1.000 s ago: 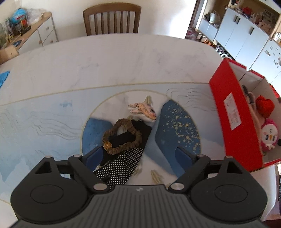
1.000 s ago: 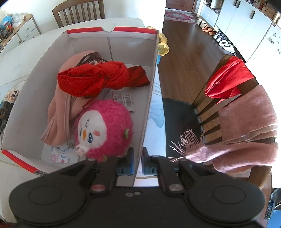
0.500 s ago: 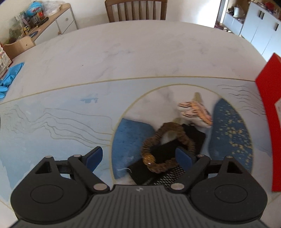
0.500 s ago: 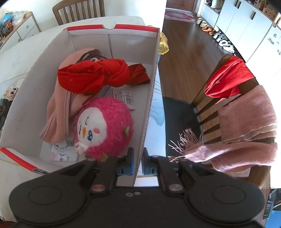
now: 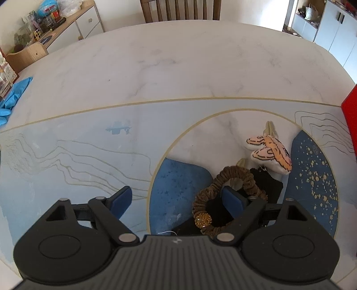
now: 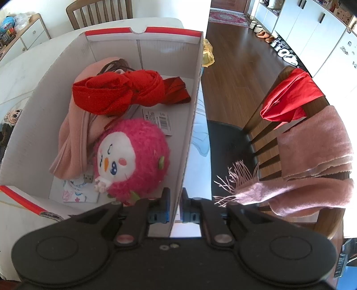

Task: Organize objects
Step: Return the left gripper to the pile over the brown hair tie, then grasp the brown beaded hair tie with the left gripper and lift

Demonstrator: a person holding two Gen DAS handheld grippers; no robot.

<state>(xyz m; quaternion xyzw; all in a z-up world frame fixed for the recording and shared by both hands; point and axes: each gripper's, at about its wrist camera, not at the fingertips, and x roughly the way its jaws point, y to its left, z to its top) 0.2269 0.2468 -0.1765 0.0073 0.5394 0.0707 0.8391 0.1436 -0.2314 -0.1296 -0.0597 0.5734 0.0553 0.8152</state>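
My left gripper (image 5: pixel 177 200) is open just above the table, its right finger inside the loop of a brown scrunchie (image 5: pixel 232 191) with a gold bead, which lies on a black cloth (image 5: pixel 266 185). A small striped plush (image 5: pixel 271 152) lies just beyond. My right gripper (image 6: pixel 175 206) is shut on the right wall of a red and white cardboard box (image 6: pixel 189 142). The box holds a pink round plush (image 6: pixel 131 156), a red knotted cloth (image 6: pixel 120 91), a pink cloth (image 6: pixel 73 138) and small cards.
The box's red side (image 5: pixel 350 118) shows at the right edge of the left wrist view. Blue gloves (image 5: pixel 13 98) lie at the table's far left. A chair (image 6: pixel 287 142) with a pink scarf and red cloth stands right of the box. Another chair (image 5: pixel 180 10) stands behind the table.
My left gripper has swung left and come down closer to the scrunchie, so its right finger now sits inside the loop. The right gripper stays clamped on the box wall.
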